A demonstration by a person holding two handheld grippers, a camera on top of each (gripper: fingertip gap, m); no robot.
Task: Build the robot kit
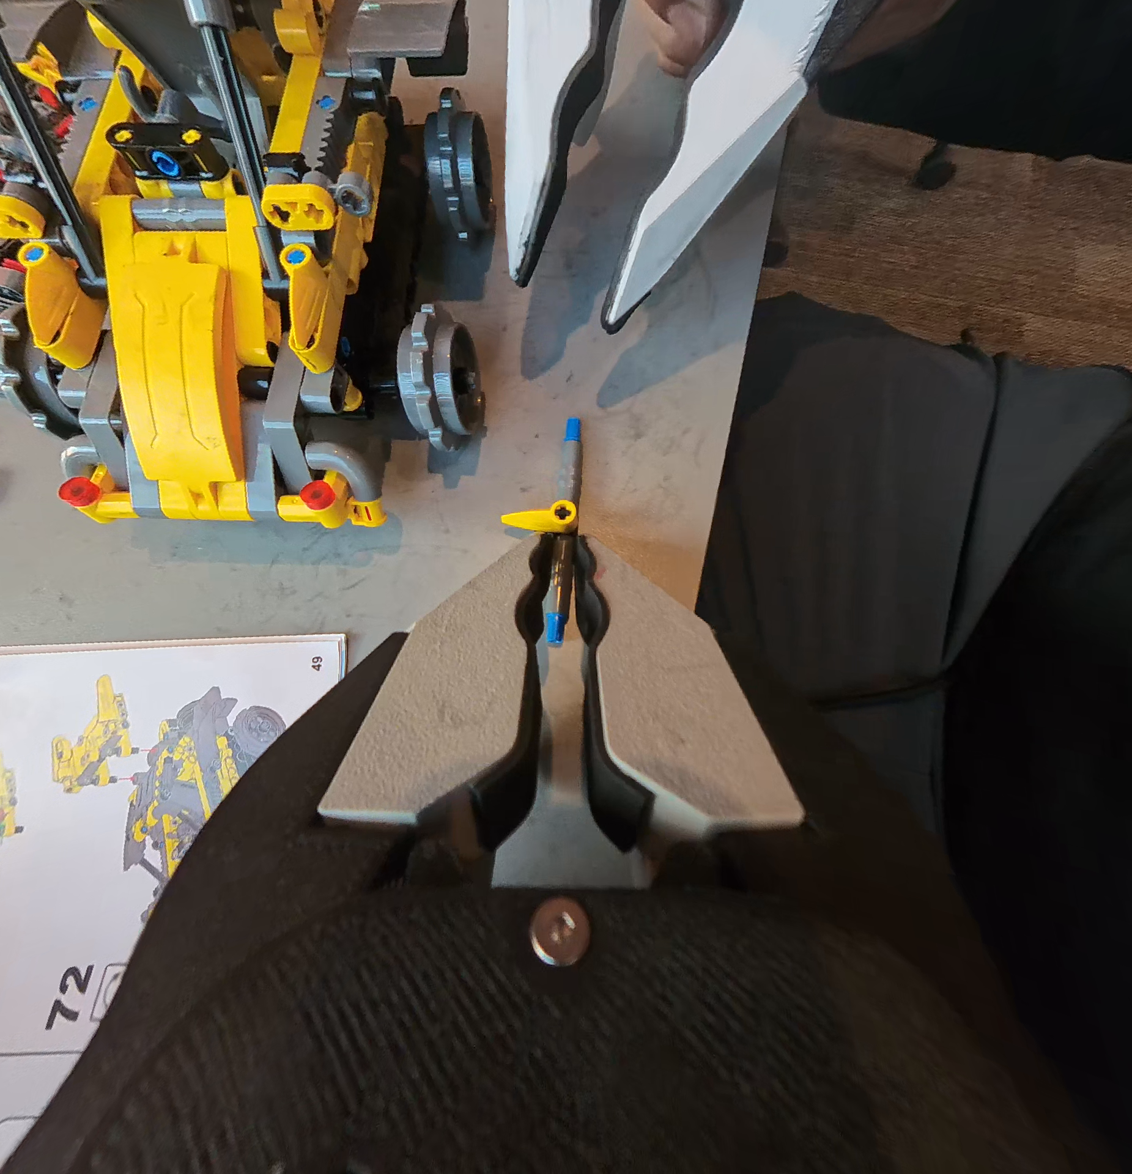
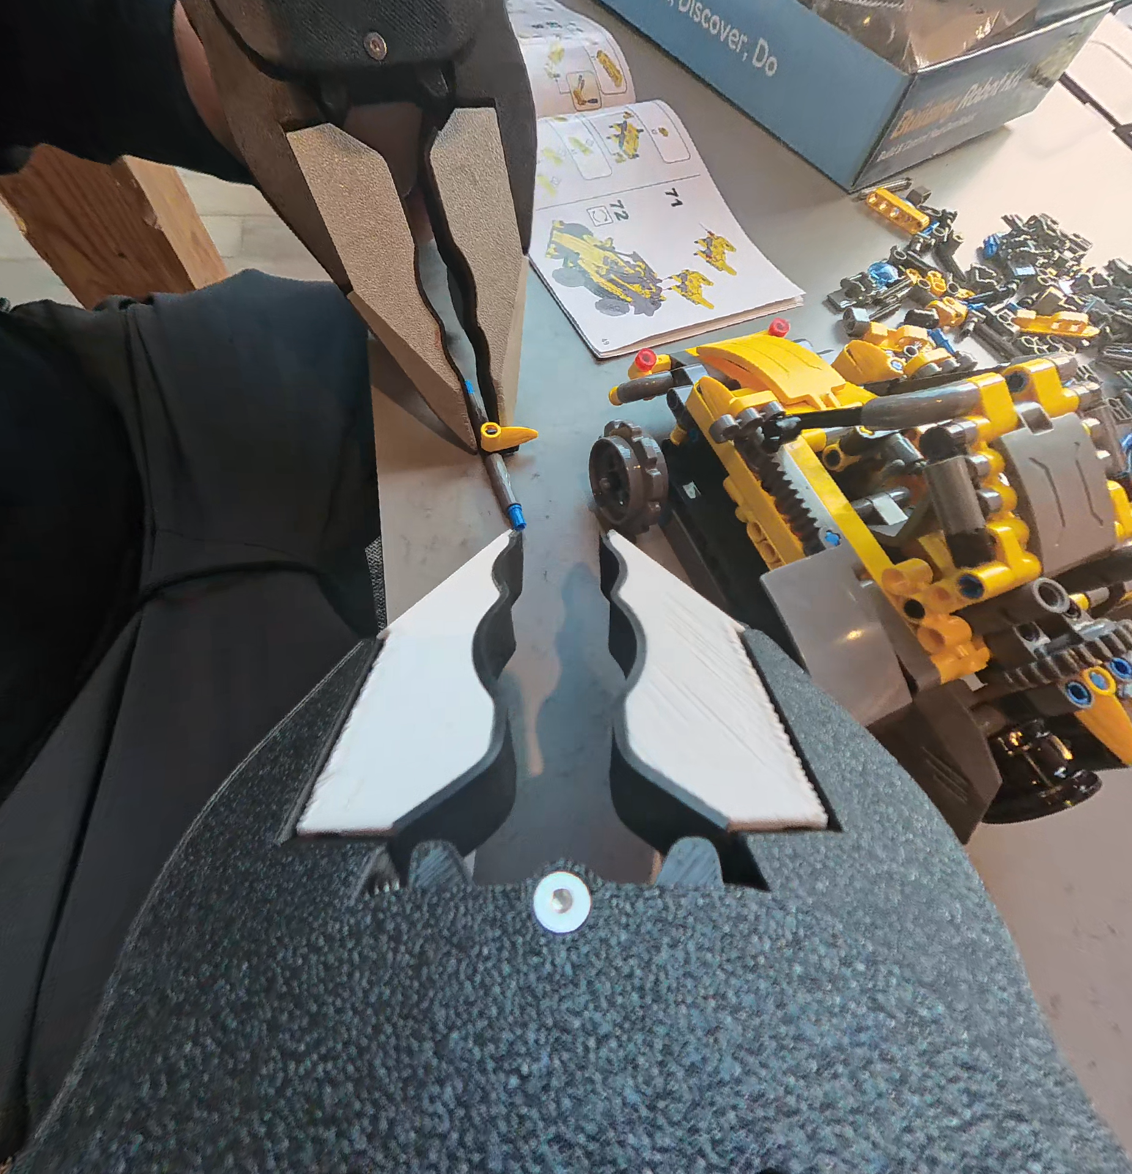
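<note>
Left wrist view: left gripper (image 1: 560, 546) pinches grey axle (image 1: 567, 473) mid-shaft, yellow piece (image 1: 541, 516) exposed; right gripper (image 2: 560, 540) gaping, empty, beside yellow model (image 2: 868, 508).

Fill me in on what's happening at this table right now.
A person works two handheld grippers over a grey table. The left gripper is shut on a thin grey rod with blue ends and a small yellow piece on it. The right gripper hangs open, empty, just off the rod's far tip. A yellow brick-built vehicle, an open instruction booklet and loose parts lie nearby.
</note>
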